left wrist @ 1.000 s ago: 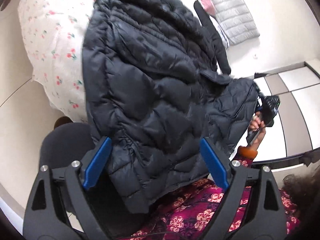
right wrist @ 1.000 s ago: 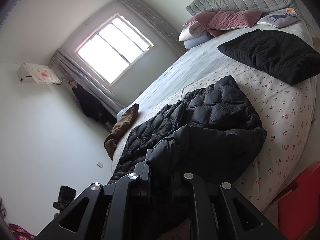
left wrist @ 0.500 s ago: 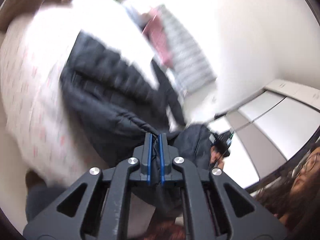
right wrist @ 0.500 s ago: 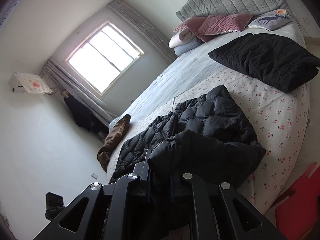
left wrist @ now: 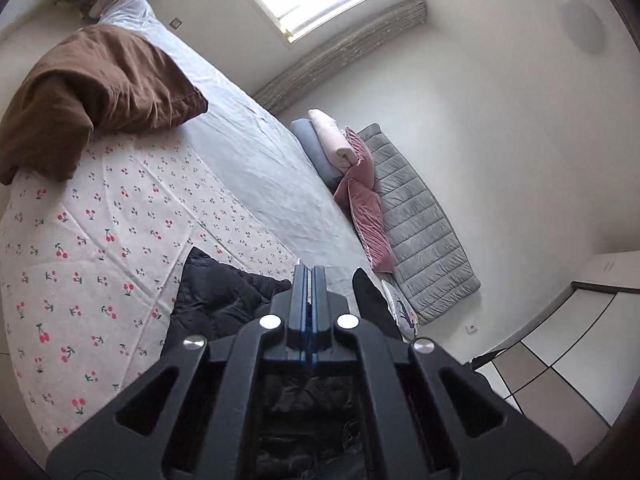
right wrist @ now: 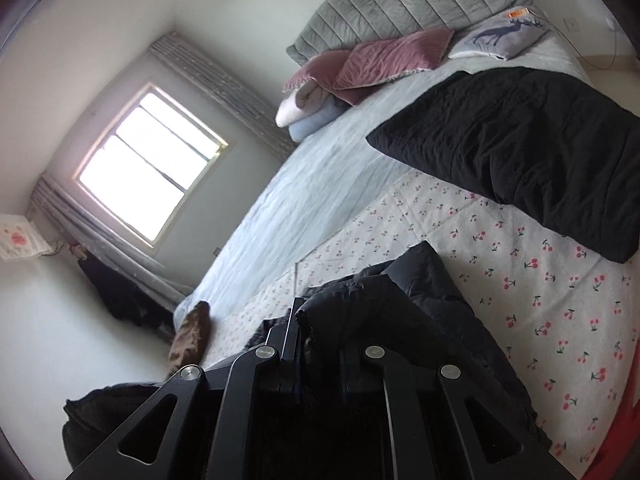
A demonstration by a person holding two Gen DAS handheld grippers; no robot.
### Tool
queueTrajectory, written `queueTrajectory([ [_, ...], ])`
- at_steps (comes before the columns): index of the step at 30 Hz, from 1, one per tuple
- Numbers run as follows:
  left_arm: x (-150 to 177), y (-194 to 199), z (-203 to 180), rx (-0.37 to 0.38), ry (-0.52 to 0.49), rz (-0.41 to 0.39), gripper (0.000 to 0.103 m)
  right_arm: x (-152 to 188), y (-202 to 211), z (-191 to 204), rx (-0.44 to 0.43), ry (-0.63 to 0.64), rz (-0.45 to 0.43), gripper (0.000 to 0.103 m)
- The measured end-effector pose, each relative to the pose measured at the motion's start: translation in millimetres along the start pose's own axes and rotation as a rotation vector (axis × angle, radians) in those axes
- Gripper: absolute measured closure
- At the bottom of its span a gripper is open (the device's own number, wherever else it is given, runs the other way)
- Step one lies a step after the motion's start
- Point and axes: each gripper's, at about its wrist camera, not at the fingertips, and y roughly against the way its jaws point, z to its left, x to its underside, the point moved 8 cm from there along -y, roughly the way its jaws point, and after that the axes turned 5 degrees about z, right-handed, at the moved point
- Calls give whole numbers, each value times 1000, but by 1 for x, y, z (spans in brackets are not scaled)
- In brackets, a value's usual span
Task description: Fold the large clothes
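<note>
Left gripper [left wrist: 308,280], open before, now pinches the black jacket [right wrist: 420,312].

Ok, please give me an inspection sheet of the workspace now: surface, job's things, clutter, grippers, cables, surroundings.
Surface: bed with cherry-print sheet.
Job's things: black puffer jacket bunched at the near edge.
Clutter: folded black garment, brown garment, pink cushions, deer-print pillow.
Grippers: left gripper jaws shut, jacket fabric below it; right gripper jaws closed on the jacket.
Cables: thin wire near the headboard.
Surroundings: window, grey headboard, wardrobe.
</note>
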Motion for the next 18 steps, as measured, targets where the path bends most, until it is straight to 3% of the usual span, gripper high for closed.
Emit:
queueTrajectory([
  [2,2,-15,8,-55,-17,25,95,-3,-36,-18,41,-42,46,91],
  [4,7,-23,17,-120,-41,56,56,-5,-70,-42,80,-104,90,91],
  [6,7,-25,25,-158,-69,67,40,-6,-96,-64,116,-151,116,90],
  [9,8,-24,33,-220,-112,93,25,-7,-110,-83,82,-222,129,84],
  [12,13,-30,36,-259,-161,140,22,-14,-99,-79,-1,-238,130,67],
  [14,17,-37,34,-287,-204,179,22,-24,-83,-74,-35,-220,104,51],
  [18,29,-66,32,-347,-335,299,21,-48,-40,-64,-45,-128,22,37],
])
